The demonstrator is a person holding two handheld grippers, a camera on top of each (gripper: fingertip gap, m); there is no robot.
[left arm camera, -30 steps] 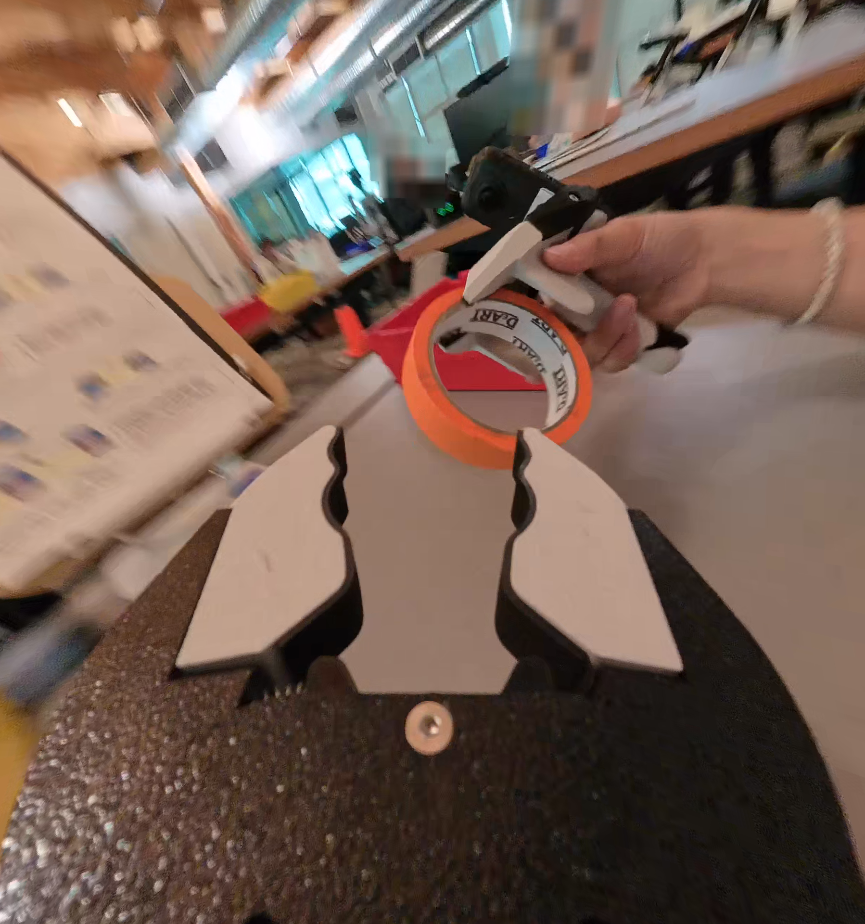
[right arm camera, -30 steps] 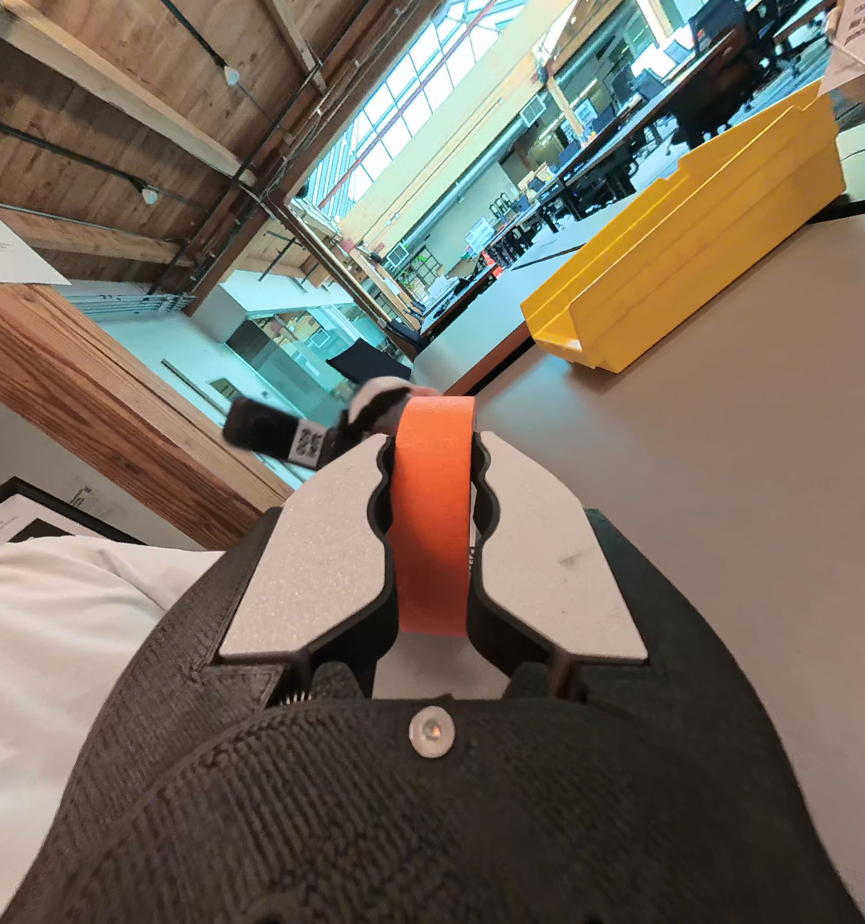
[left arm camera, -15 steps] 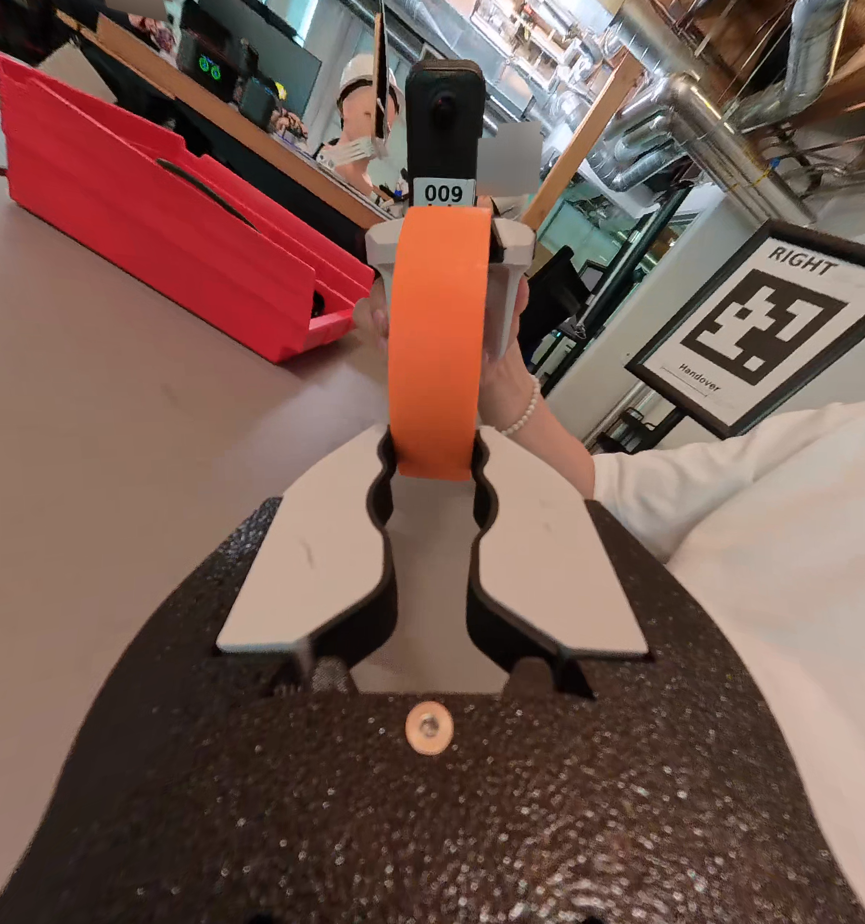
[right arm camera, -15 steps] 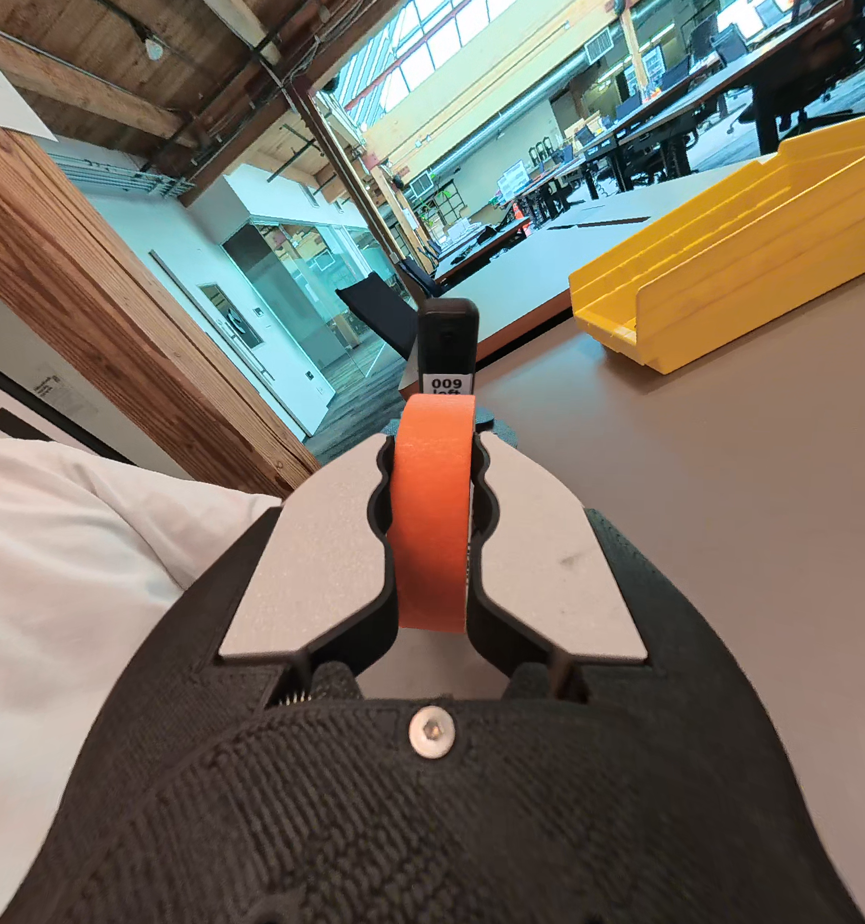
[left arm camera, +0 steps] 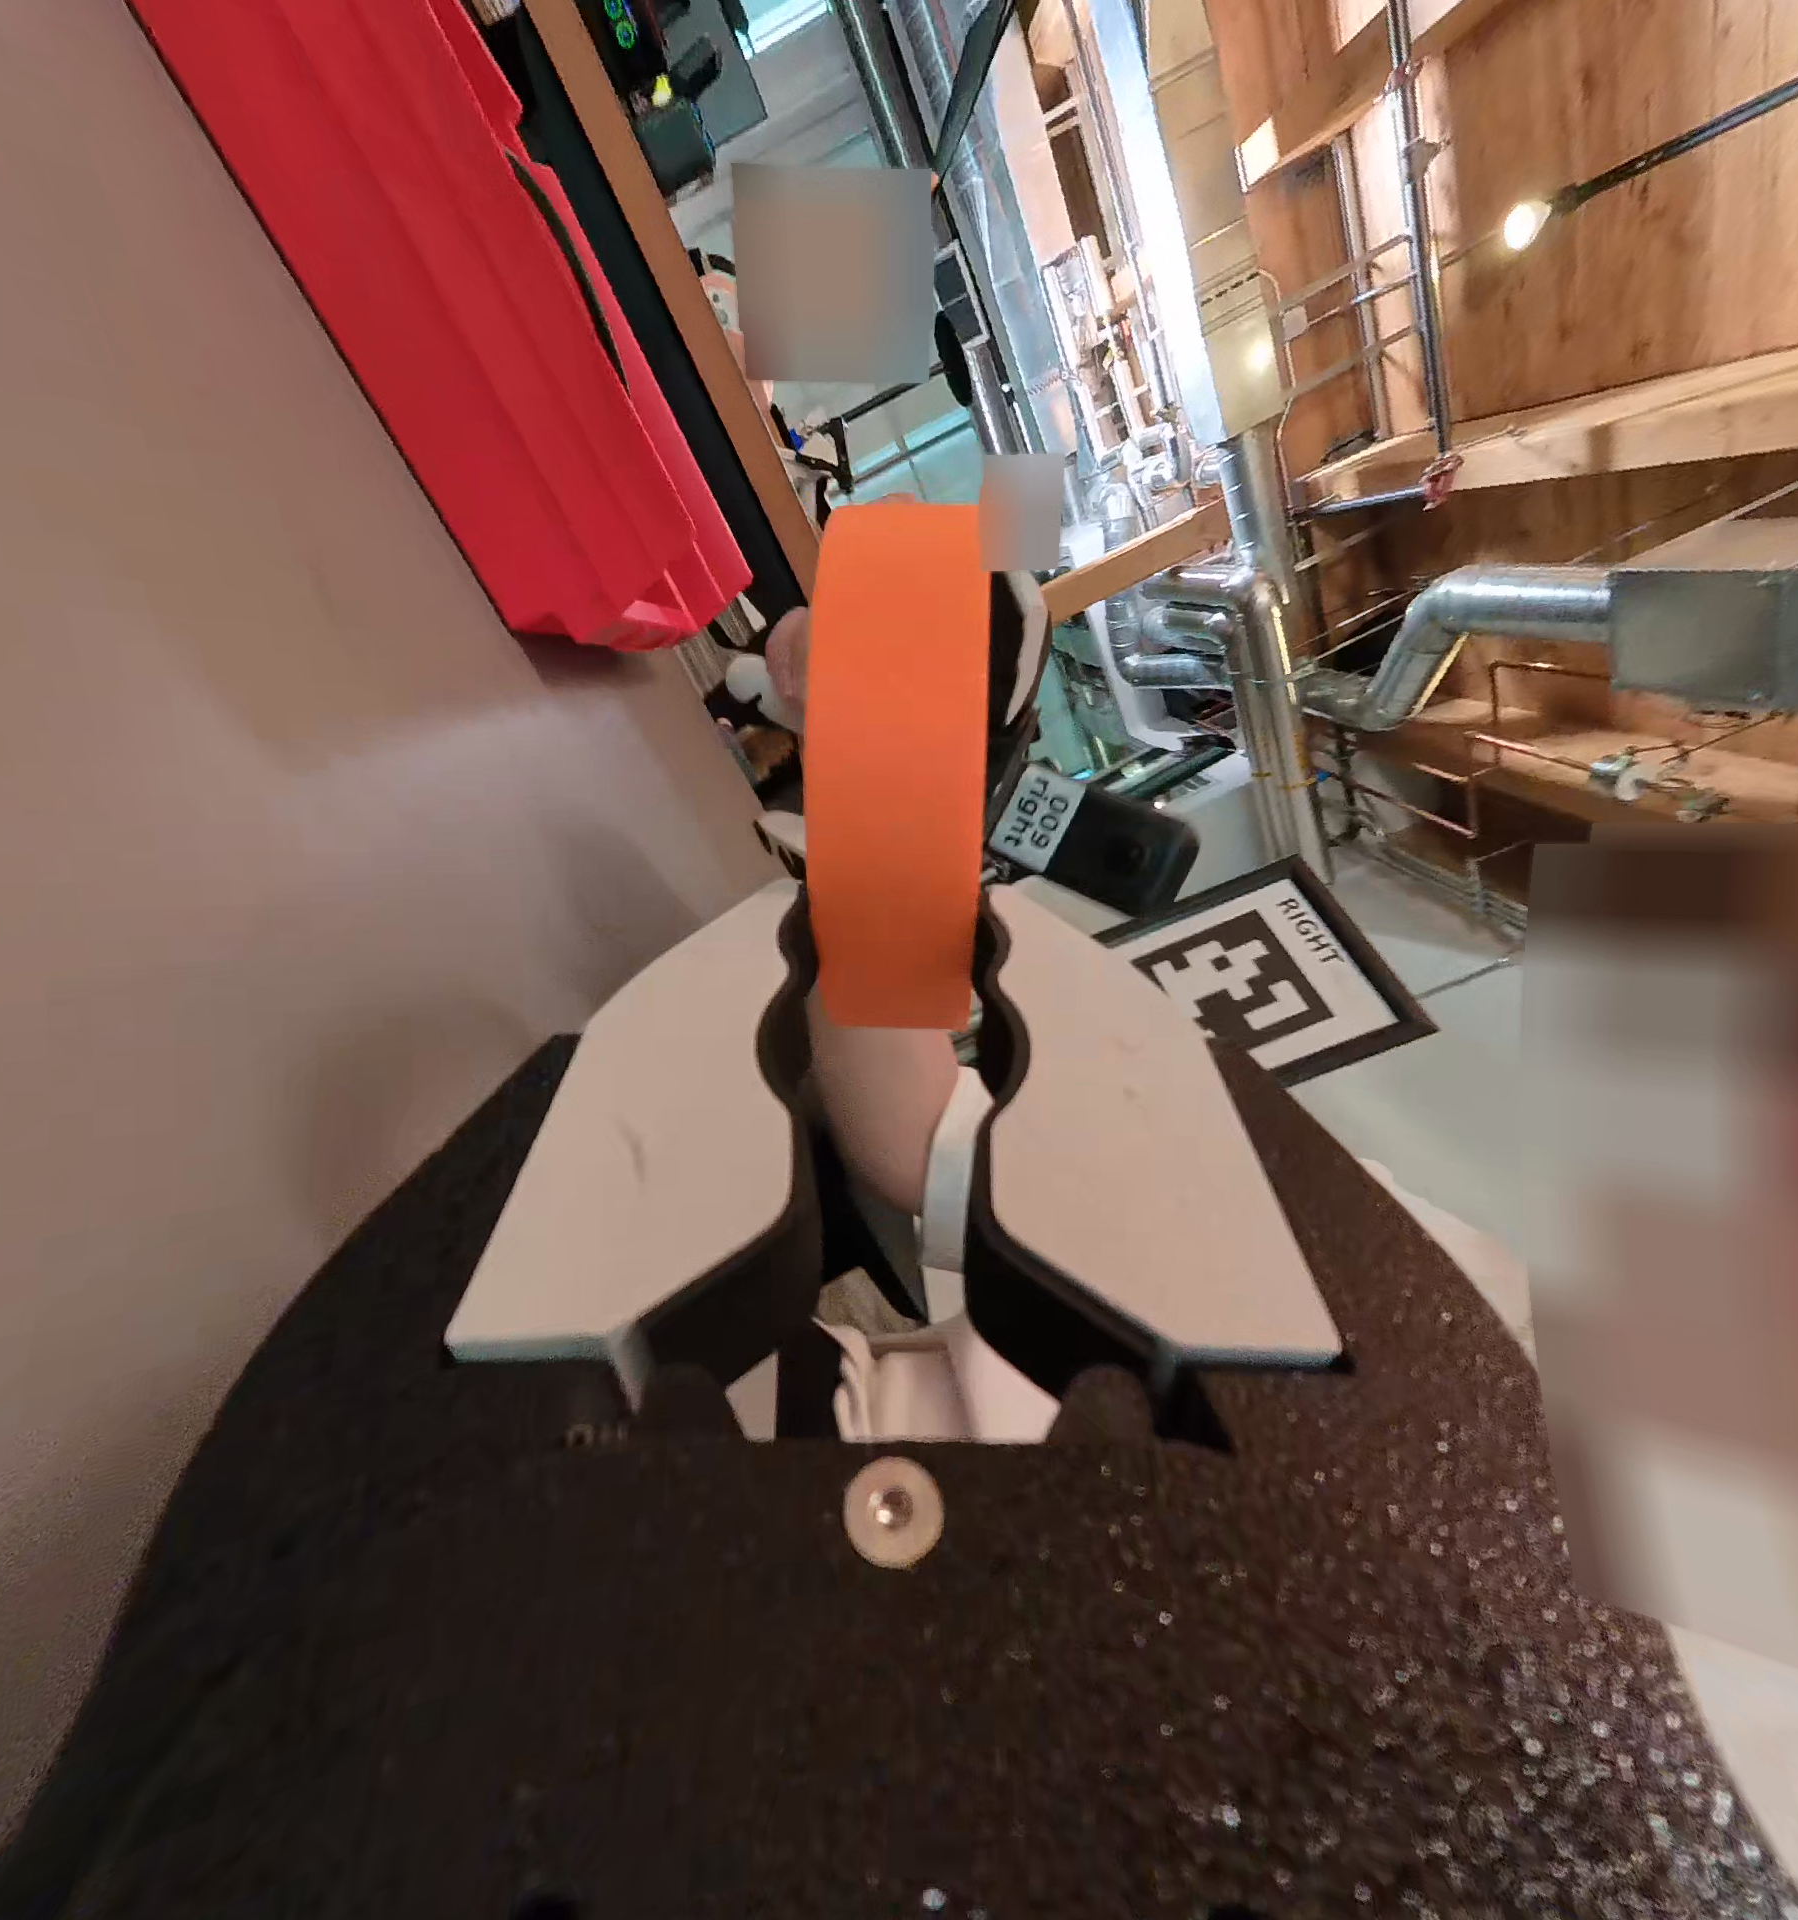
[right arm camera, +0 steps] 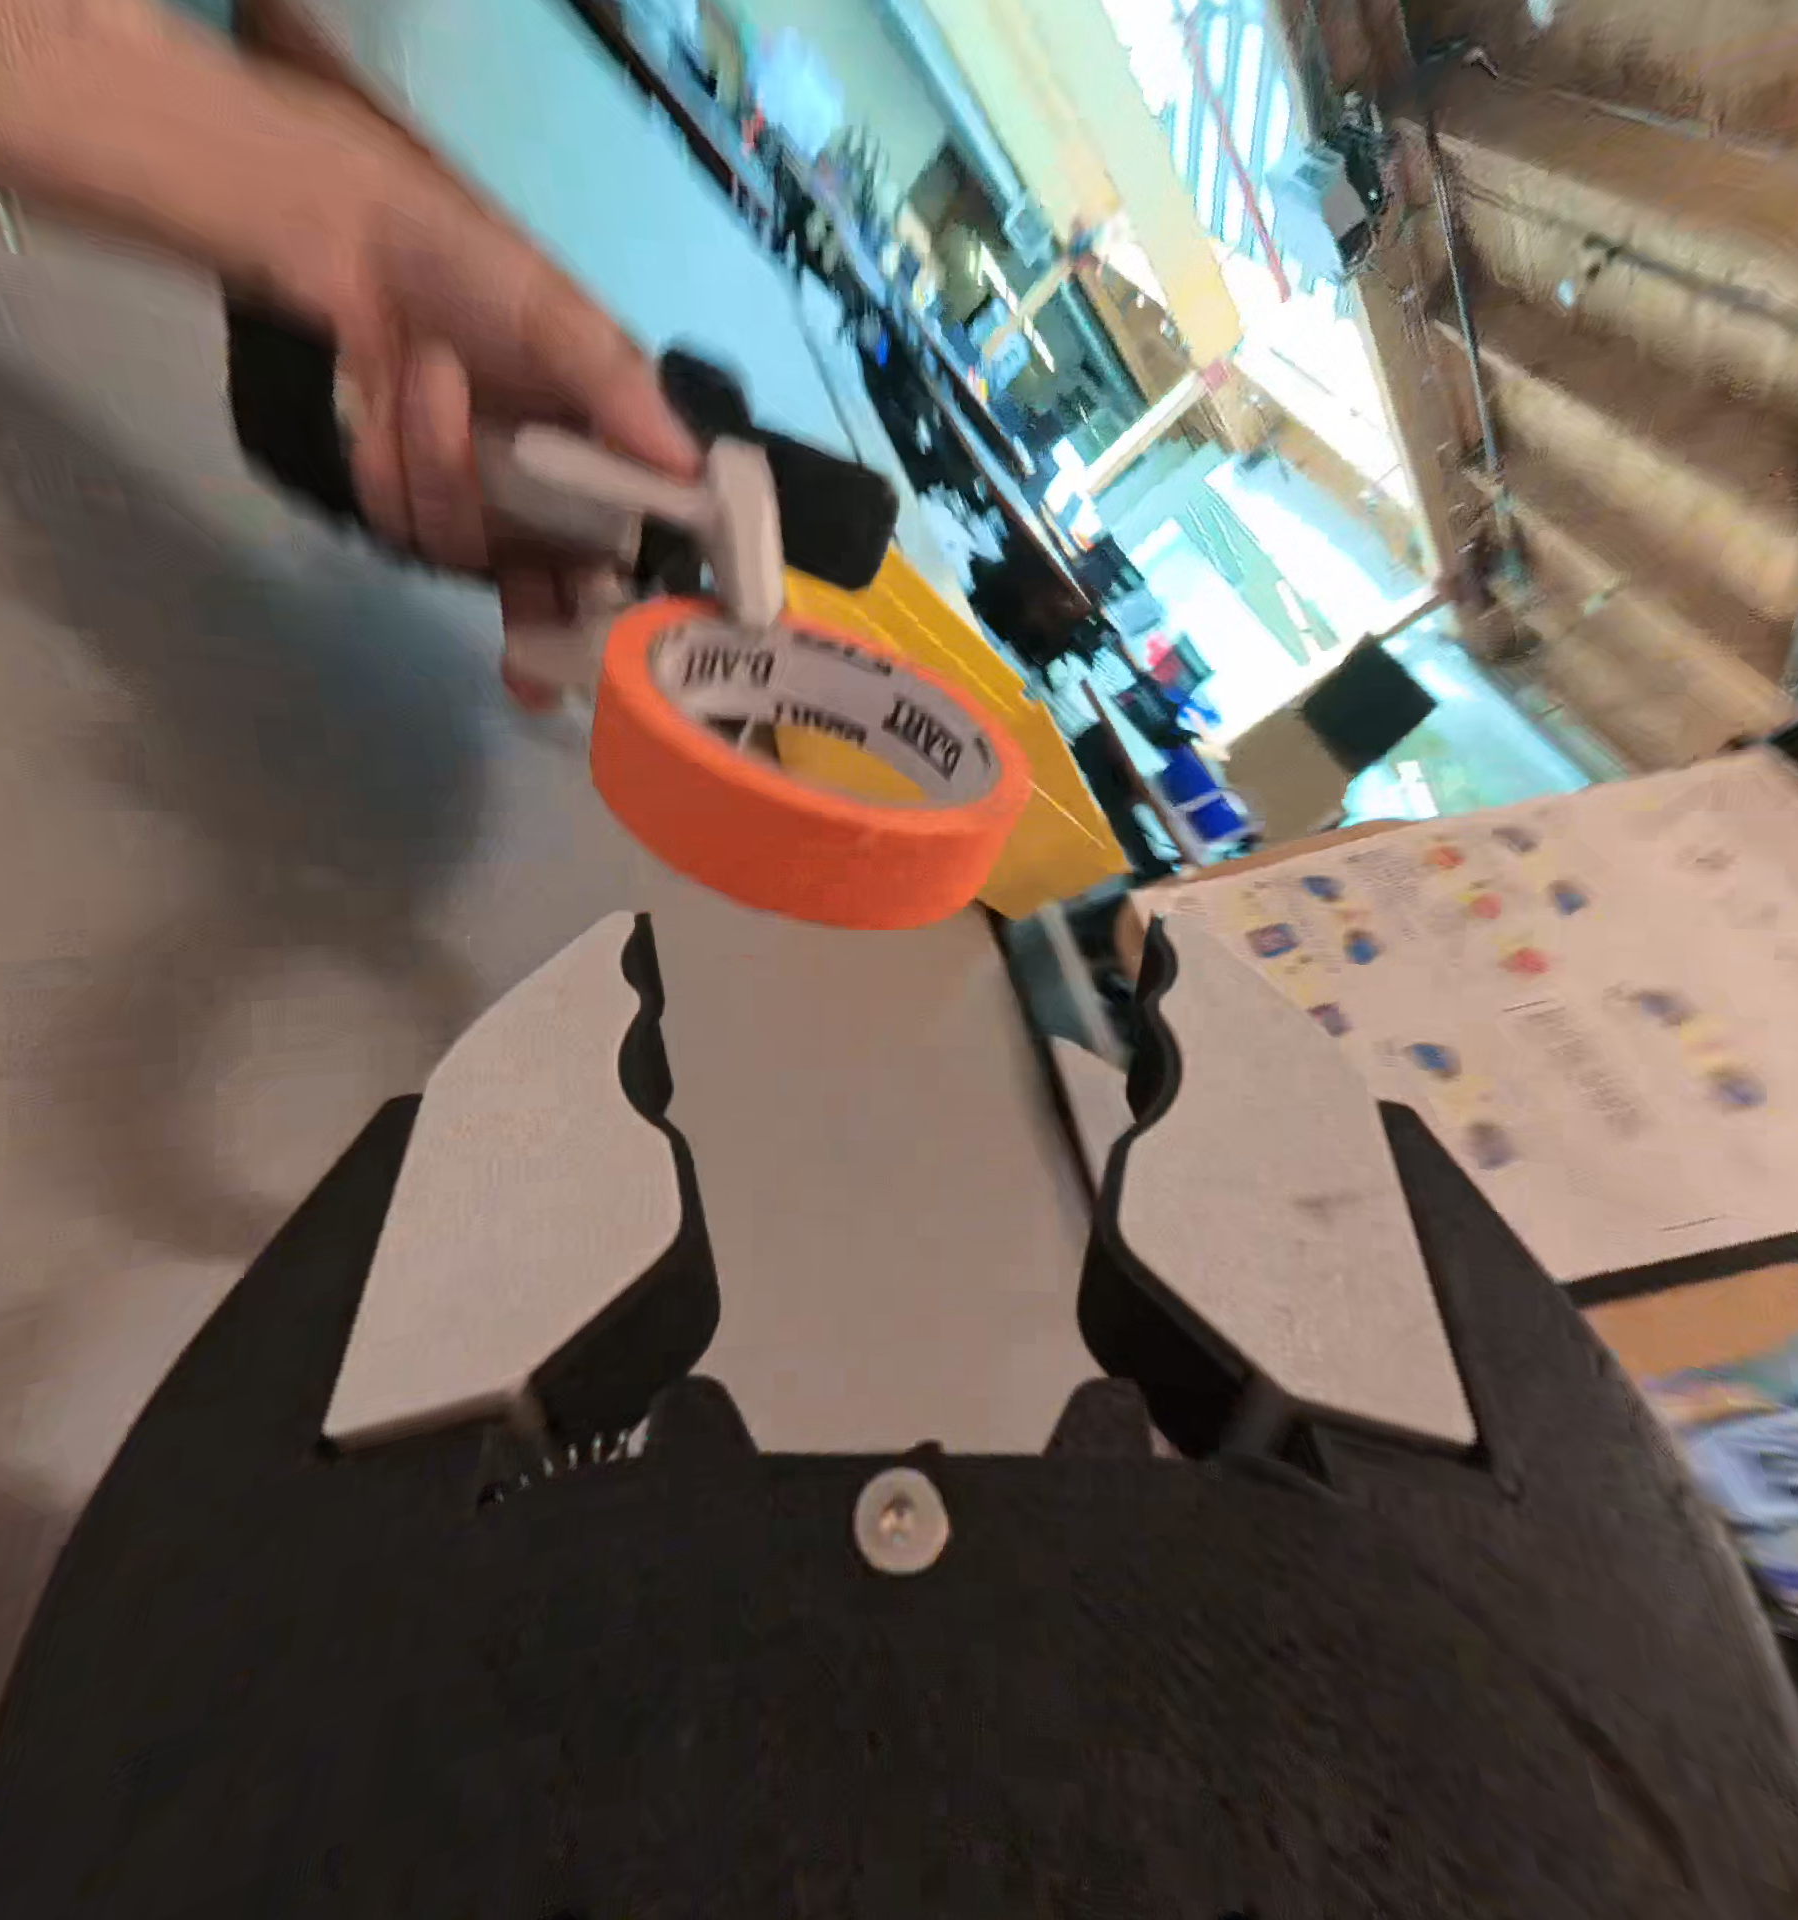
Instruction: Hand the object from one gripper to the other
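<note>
An orange tape roll (left arm camera: pixel 895 769) stands on edge between the fingertips of my left gripper (left arm camera: pixel 890 935), which is shut on its lower rim. Behind the roll, parts of the right gripper's black camera body (left arm camera: pixel 1123 857) show. In the right wrist view my right gripper (right arm camera: pixel 895 956) is wide open and empty. The tape roll (right arm camera: pixel 801 800) hangs just beyond its fingertips, apart from them. The left gripper (right arm camera: pixel 739 613) holds the roll from above, with a hand (right arm camera: pixel 407 312) on its handle. This view is motion-blurred.
A red bin (left arm camera: pixel 438 312) lies on the grey table (left arm camera: pixel 199 831) beyond the left gripper. A yellow bin (right arm camera: pixel 988 717) sits behind the roll. A board with a printed sheet (right arm camera: pixel 1497 987) stands at the right. A framed black-and-white marker sign (left arm camera: pixel 1279 987) stands behind.
My right gripper has opened, let go of the tape roll and drawn back. My left gripper has shut on the roll and now holds it alone. Both views have swung round.
</note>
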